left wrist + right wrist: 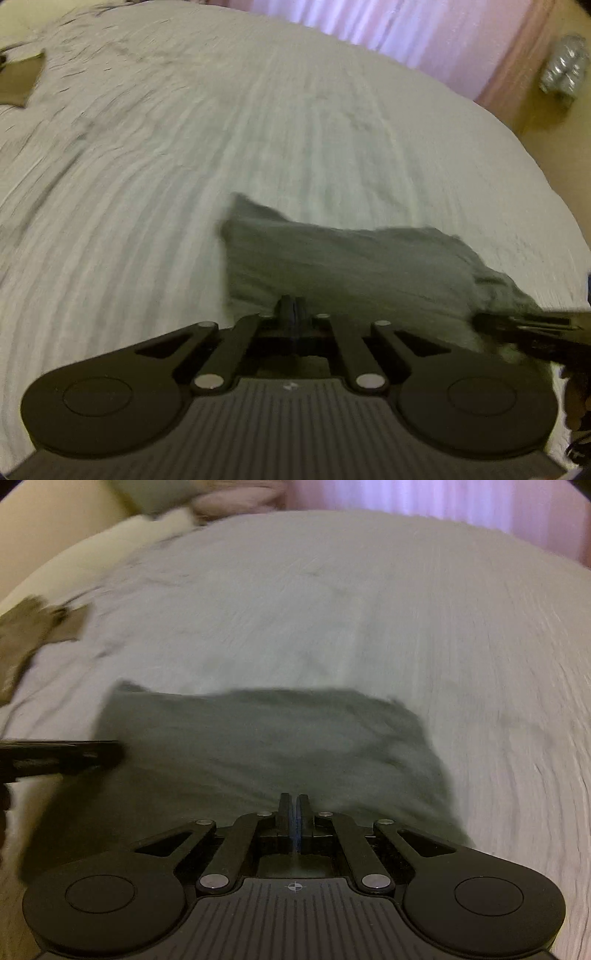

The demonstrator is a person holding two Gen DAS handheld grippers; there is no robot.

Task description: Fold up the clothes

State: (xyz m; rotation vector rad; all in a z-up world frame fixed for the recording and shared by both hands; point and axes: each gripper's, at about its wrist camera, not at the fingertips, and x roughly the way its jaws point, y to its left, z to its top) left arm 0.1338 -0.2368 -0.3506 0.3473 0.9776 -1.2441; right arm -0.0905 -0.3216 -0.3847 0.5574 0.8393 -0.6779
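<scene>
While both views are smeared with motion blur, the main things can still be made out. A dark grey garment (pixel 332 258) lies on a bed covered with a pale ribbed bedspread (pixel 221 129).

Seen from the left wrist, the left hand-held gripper (pixel 291 306) has its two fingers drawn together, and their tips sit at the near edge of the grey cloth. The fabric seems pinched there, though the blur and the dark tones make the contact itself hard to read. From those tips the garment spreads away toward 12 and 2 o'clock, with one corner at about 11 o'clock. At 3 o'clock the other tool comes in from the frame edge, its tip against a bunched fold of the same cloth.

Seen from the right wrist, the right hand-held gripper (pixel 294 805) also has its fingers closed to a thin slit, and the garment's near edge meets the tips; I cannot tell for sure that cloth is caught between them. The garment fills the middle of that view from 10 to 2 o'clock. The left tool enters at 9 o'clock, over the garment's left side.

A brownish piece of clothing (pixel 33 635) lies well apart at 10 o'clock. Pink curtains (pixel 406 29) hang beyond the bed at 1 o'clock.
</scene>
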